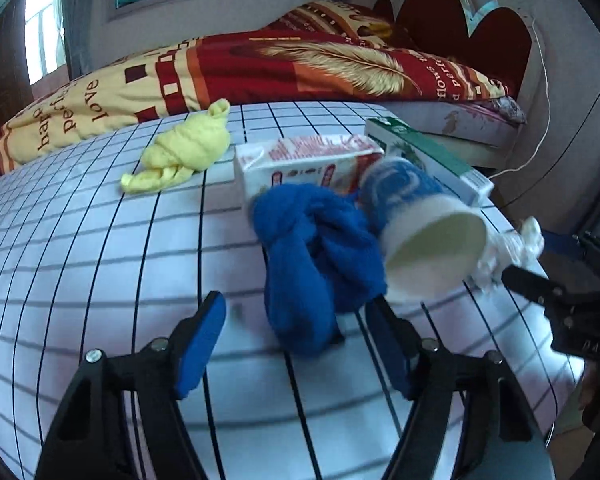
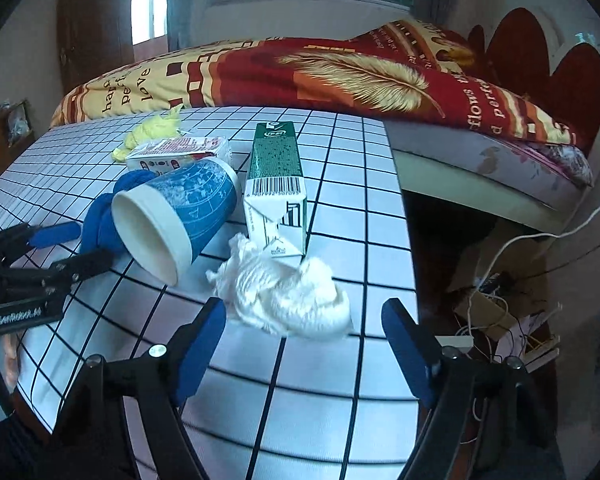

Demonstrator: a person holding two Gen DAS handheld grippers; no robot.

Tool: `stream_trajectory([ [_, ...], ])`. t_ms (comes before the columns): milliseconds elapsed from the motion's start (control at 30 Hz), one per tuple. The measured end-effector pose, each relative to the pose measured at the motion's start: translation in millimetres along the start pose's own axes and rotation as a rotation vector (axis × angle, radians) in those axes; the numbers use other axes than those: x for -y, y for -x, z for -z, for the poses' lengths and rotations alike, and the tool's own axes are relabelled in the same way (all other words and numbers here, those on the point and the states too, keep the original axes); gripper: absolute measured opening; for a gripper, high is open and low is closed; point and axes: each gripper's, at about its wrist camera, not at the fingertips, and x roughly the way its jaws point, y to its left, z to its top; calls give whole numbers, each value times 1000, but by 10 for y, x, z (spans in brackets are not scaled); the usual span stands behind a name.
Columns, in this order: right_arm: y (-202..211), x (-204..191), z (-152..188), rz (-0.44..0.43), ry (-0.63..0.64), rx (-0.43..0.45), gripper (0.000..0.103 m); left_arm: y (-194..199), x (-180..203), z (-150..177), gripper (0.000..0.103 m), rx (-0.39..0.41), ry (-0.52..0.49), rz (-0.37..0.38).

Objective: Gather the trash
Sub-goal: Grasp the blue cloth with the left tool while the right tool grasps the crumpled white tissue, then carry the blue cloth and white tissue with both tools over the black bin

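Note:
On the grid-patterned table (image 1: 80, 240) lie a knotted blue cloth (image 1: 316, 252), a tipped blue paper cup (image 1: 424, 232), a red-and-white carton (image 1: 300, 160), a green-and-white carton (image 2: 278, 176), a yellow cloth (image 1: 184, 152) and a crumpled white tissue (image 2: 288, 296). My left gripper (image 1: 296, 344) is open, its fingers on either side of the blue cloth's near end. My right gripper (image 2: 304, 340) is open, fingers flanking the tissue just in front of it. The cup (image 2: 176, 216) lies on its side, mouth toward the cameras, against the blue cloth (image 2: 104, 216).
A bed with a red and yellow quilt (image 2: 300, 76) stands behind the table. The table's right edge (image 2: 404, 240) drops to a floor with white cables and clutter (image 2: 500, 312). A dark wooden door (image 2: 92, 28) is at the back left.

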Motion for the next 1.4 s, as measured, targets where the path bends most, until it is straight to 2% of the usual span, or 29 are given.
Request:
stream_trajectory([
  [233, -138, -8, -63, -40, 16, -18, 65, -145, 34, -172, 74, 8, -44, 8],
  [300, -154, -20, -61, -55, 18, -20, 57, -180, 38, -196, 71, 2, -50, 22],
  [367, -158, -35, -60, -69, 21, -20, 52, -229, 35, -217, 54, -16, -49, 41],
  [400, -156, -47, -60, -77, 24, -17, 48, -258, 31, -212, 49, -30, -48, 46],
  [467, -153, -61, -53, -90, 22, -17, 44, -281, 12, -217, 30, -41, -41, 59],
  [567, -121, -57, -41, -107, 9, -9, 40, -260, -26, -219, 11, -37, -30, 73],
  [1033, 382, -140, 153, -112, -26, 62, 39, 286, -176, 174, 7, 46, 18, 122],
  [1400, 937, -123, 446, -87, -63, 107, 39, 799, 46, 321, 7, 114, -29, 172],
])
